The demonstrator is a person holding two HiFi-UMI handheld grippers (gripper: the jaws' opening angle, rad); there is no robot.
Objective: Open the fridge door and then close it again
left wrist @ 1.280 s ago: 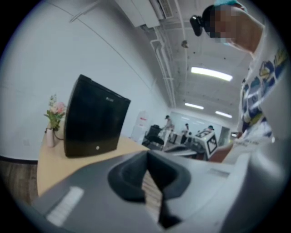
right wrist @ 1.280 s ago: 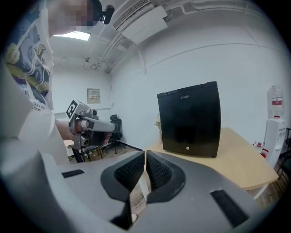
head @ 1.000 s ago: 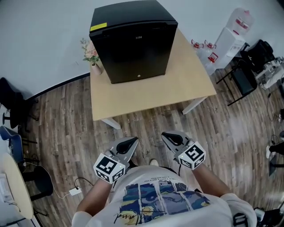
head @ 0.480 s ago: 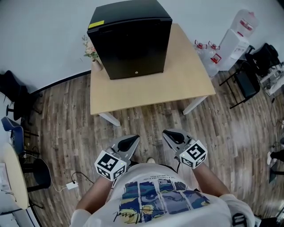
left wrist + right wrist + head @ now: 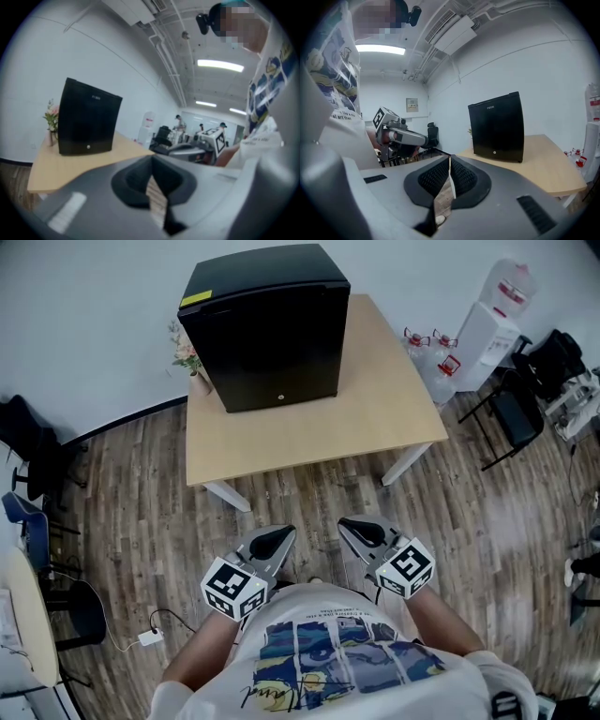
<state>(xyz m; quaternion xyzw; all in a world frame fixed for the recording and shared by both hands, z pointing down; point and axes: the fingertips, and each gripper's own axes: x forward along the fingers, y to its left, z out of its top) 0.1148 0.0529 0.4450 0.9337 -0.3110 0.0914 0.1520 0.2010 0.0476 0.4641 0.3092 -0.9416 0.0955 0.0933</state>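
Note:
A small black fridge [image 5: 267,324] with its door shut stands at the back left of a light wooden table [image 5: 366,418]; it also shows as the fridge [image 5: 86,123] and the fridge [image 5: 497,126] in the two gripper views. My left gripper [image 5: 277,539] and right gripper [image 5: 356,527] hang close to my body, well short of the table. Both are shut with nothing between the jaws. From the left gripper view, the right gripper [image 5: 208,140] is visible beside me.
A vase of flowers [image 5: 190,357] stands left of the fridge. A water dispenser [image 5: 487,320] and dark chairs [image 5: 525,390] are at the right. More chairs [image 5: 28,465] and a cable [image 5: 159,634] lie on the wooden floor at the left.
The view has shifted a little; the table and fridge sit slightly further left and lower in the frame. Both grippers stay shut near my body.

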